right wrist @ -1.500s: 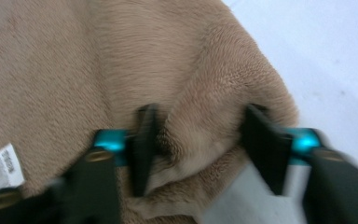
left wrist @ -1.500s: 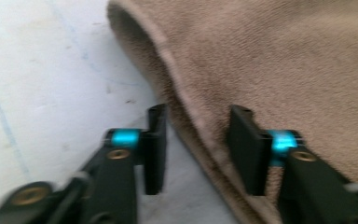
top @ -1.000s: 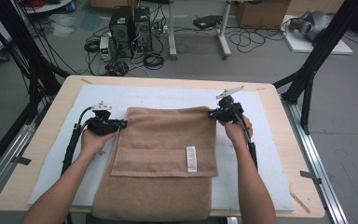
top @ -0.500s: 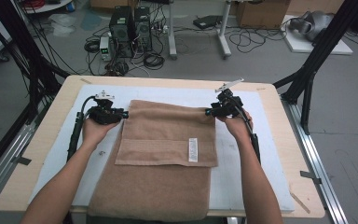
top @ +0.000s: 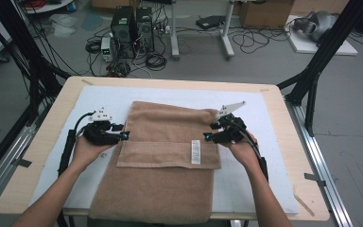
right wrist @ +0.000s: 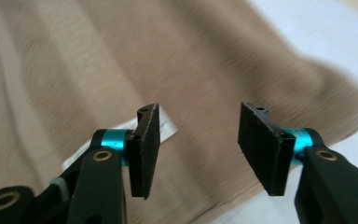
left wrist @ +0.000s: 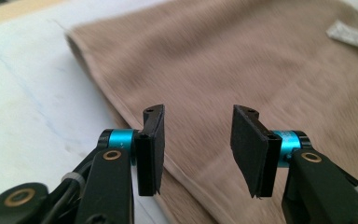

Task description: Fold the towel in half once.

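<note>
Fingers [left wrist: 151, 149] of the left gripper [top: 123, 136] were seen parted with nothing between them; the jaws had just been opening, and the same was judged of the right gripper [top: 208, 137], whose pads [right wrist: 265, 147] stood apart over bare cloth. The brown towel [top: 170, 161] lay flat on the white mat [top: 264, 156], its far part folded toward the person, its near end hanging over the table's edge. With both hems released, the fold could be dragged askew if a jaw caught the pile while withdrawing. In the left gripper view the stitched hem [left wrist: 121, 105] was shown; in the high view, the whole fold and the white label [top: 195, 151]. The right gripper view was blurred, possibly by motion.
</note>
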### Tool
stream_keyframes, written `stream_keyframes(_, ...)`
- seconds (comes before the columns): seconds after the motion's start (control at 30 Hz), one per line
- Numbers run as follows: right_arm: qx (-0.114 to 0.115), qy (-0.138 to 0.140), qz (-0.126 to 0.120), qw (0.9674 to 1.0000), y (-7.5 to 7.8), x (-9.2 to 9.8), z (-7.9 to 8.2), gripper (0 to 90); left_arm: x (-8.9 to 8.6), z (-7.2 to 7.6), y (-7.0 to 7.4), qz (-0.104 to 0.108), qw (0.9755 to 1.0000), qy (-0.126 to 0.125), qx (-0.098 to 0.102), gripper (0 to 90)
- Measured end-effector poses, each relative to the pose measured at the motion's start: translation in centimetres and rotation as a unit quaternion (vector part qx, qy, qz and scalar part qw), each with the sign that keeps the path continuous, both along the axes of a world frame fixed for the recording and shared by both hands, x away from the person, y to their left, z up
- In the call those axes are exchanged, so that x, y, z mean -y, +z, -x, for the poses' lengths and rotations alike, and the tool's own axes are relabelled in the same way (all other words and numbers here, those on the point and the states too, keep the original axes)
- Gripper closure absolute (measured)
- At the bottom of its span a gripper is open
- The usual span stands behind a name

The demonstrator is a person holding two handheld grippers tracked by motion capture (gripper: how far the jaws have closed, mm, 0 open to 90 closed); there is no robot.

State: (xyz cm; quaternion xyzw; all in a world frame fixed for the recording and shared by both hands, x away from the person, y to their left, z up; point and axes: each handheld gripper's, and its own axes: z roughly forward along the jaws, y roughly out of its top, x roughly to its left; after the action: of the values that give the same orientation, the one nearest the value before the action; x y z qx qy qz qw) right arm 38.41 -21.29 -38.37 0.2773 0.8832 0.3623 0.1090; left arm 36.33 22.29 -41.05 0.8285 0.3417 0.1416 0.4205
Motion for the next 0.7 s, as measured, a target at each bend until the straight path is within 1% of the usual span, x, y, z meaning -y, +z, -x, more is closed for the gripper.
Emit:
stream_keyframes(0.03,-0.002,0.002,0.003,1.0,-0.5,0.0,0.4,49.4,0.1,0.4,-0.3,-0.009,0.9999,-0.005,0.001,55.1)
stream_keyframes(0.07,-0.007,0.004,0.002,1.0,-1.1,0.1,0.7,49.8,0.2,0.8,-0.6,-0.011,0.9999,-0.009,0.004,55.1)
stream_keyframes(0.13,-0.013,0.003,0.001,0.9999,-1.9,0.3,1.3,49.9,0.3,1.3,-1.0,-0.014,0.9997,-0.017,-0.006,55.1)
stream_keyframes(0.17,-0.013,0.002,-0.005,0.9999,-2.3,0.3,1.6,50.6,0.4,1.5,-1.3,-0.017,0.9996,-0.021,-0.007,55.0)
stream_keyframes(0.2,-0.016,0.003,-0.004,0.9999,-2.7,0.3,1.9,51.0,0.4,1.8,-1.5,-0.017,0.9995,-0.024,-0.006,55.0)
stream_keyframes(0.23,-0.018,0.005,-0.004,0.9998,-3.0,0.3,2.1,51.2,0.5,2.0,-1.7,-0.013,0.9995,-0.026,-0.01,55.1)
stream_keyframes(0.27,-0.017,0.006,-0.005,0.9998,-3.2,0.3,2.4,51.6,0.4,2.3,-1.9,-0.015,0.9993,-0.031,-0.011,55.3)
stream_keyframes(0.33,-0.021,0.008,-0.002,0.9998,-3.6,0.2,2.8,52.8,0.6,2.7,-2.3,-0.023,0.9989,-0.038,-0.016,56.6)
stream_keyframes(0.37,-0.025,0.01,-0.001,0.9996,-3.9,0.2,2.9,53.6,0.6,2.8,-2.5,-0.022,0.9986,-0.044,-0.018,57.2)
stream_keyframes(0.47,-0.034,0.014,0.015,0.9992,-4.6,0.0,3.2,56.8,1.0,3.0,-3.0,-0.028,0.9977,-0.059,-0.02,61.1)
stream_keyframes(0.5,-0.036,0.015,0.016,0.9991,-4.8,-0.1,3.3,59.2,1.1,3.0,-3.1,-0.028,0.9979,-0.056,-0.016,62.2)
stream_keyframes(0.53,-0.035,0.017,0.014,0.9991,-4.9,-0.2,3.3,63.6,1.1,3.0,-3.1,-0.029,0.998,-0.055,-0.015,65.2)
stream_keyframes(0.57,-0.032,0.017,0.013,0.9993,-5.0,-0.4,3.4,67.5,1.1,3.0,-3.1,-0.035,0.9979,-0.054,-0.011,68.9)
stream_keyframes(0.6,-0.031,0.017,0.011,0.9993,-5.1,-0.4,3.4,72.5,1.1,3.0,-3.1,-0.033,0.998,-0.053,-0.009,73.2)
stream_keyframes(0.63,-0.031,0.017,0.007,0.9994,-5.1,-0.5,3.4,77.3,1.1,3.0,-3.1,-0.031,0.9982,-0.051,-0.01,79.4)
stream_keyframes(0.67,-0.03,0.016,0.004,0.9994,-5.1,-0.4,3.4,82.3,1.2,3.0,-3.1,-0.03,0.9984,-0.047,-0.01,83.1)
stream_keyframes(0.7,-0.033,0.016,-0.001,0.9993,-5.2,-0.4,3.3,83.5,1.2,3.0,-3.0,-0.031,0.9985,-0.045,-0.012,84.6)
